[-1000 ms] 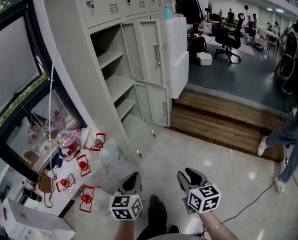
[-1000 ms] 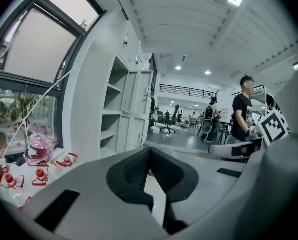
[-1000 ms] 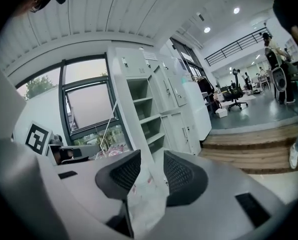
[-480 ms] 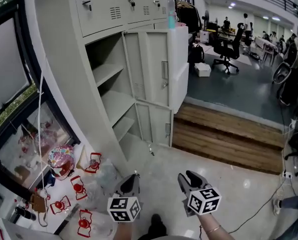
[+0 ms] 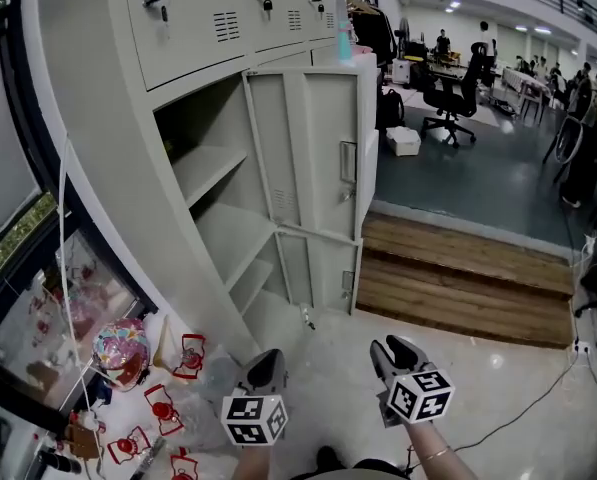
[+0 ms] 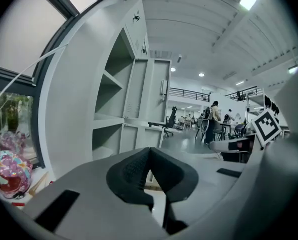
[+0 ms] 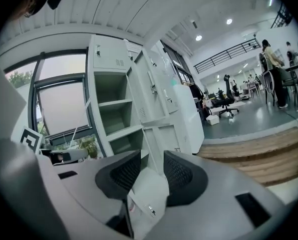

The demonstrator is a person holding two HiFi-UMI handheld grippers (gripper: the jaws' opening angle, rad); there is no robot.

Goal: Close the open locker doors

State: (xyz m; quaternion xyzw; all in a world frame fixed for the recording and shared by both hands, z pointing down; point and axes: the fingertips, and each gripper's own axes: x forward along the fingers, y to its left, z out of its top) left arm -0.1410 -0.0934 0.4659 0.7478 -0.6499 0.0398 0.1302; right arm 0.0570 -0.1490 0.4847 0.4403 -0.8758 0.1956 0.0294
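Left gripper [image 5: 266, 360]: clenched, pads meeting at the tips with nothing between them. It is held out in front of the locker cabinet [image 5: 88, 118], well apart from it.
Right gripper [image 5: 393, 350]: released, jaws standing apart. It seems empty, though the pale patch low in its gap is hard to read. It is also out in front of the cabinet, on the side away from the cabinet's open bay.
Upper door [image 5: 313, 148]: swung wide open at the cabinet's right end, handle [image 5: 348, 163] on the face turned to us.
Lower door [image 5: 323, 268]: open likewise, directly beneath the upper door.
Step in hand (judged): the approach; neither door is touched yet.
Method: finish closing in on the cabinet. Set a jaw flat against the free edge of one door and push it steadily round toward the open bay until it seats. Take one door at a time. Avoid the handle, where a jaw may catch.
Risk: a hard shove may bounce the door back off the frame.
Change from earlier frames: the cabinet fills more of the head view and its doors stand nearer the grippers. The grippers keep the same pose. The legs seen far right of the cabinet are gone.
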